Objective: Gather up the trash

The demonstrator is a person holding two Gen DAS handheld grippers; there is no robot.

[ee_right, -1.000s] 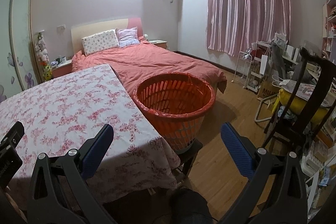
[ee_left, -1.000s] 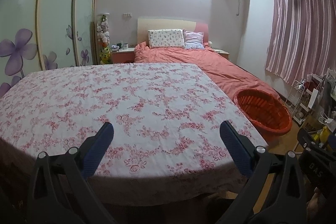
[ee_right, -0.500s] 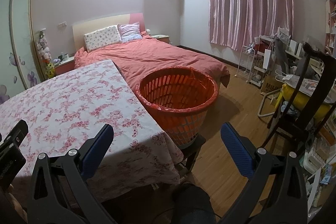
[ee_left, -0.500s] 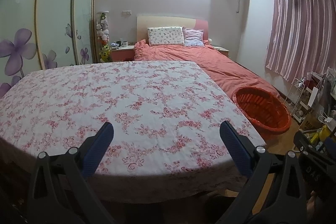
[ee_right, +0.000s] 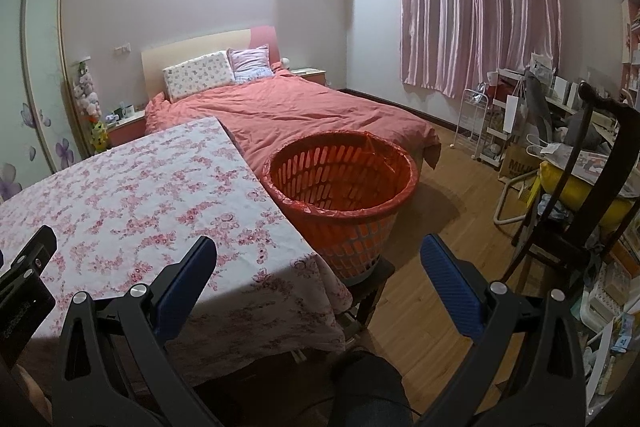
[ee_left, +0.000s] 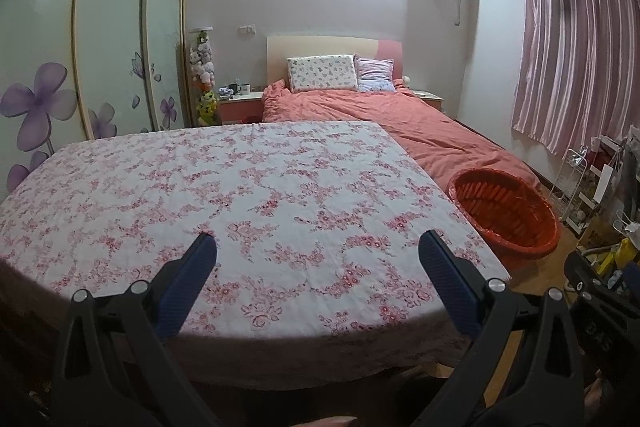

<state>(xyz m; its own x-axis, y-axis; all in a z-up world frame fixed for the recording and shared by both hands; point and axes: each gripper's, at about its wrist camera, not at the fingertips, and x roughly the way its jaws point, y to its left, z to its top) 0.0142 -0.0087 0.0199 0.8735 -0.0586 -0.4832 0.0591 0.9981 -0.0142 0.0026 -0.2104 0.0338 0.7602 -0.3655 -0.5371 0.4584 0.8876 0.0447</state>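
An orange plastic basket (ee_right: 344,183) lined with a red bag stands on a low stool at the table's right side; it also shows in the left wrist view (ee_left: 504,211). I see no trash on the floral tablecloth (ee_left: 240,195). My left gripper (ee_left: 316,267) is open and empty above the table's near edge. My right gripper (ee_right: 318,267) is open and empty, held over the table's near right corner, short of the basket.
A bed with a salmon cover (ee_right: 304,115) lies behind the table. A dark wooden chair (ee_right: 580,219) and cluttered racks (ee_right: 500,123) stand at the right by pink curtains (ee_right: 480,3). A wardrobe (ee_left: 120,39) is at the left. Wooden floor (ee_right: 452,227) lies beside the basket.
Both grippers have drawn back and risen slightly, so the table and basket look a little farther and lower. Both jaws stay open and empty.
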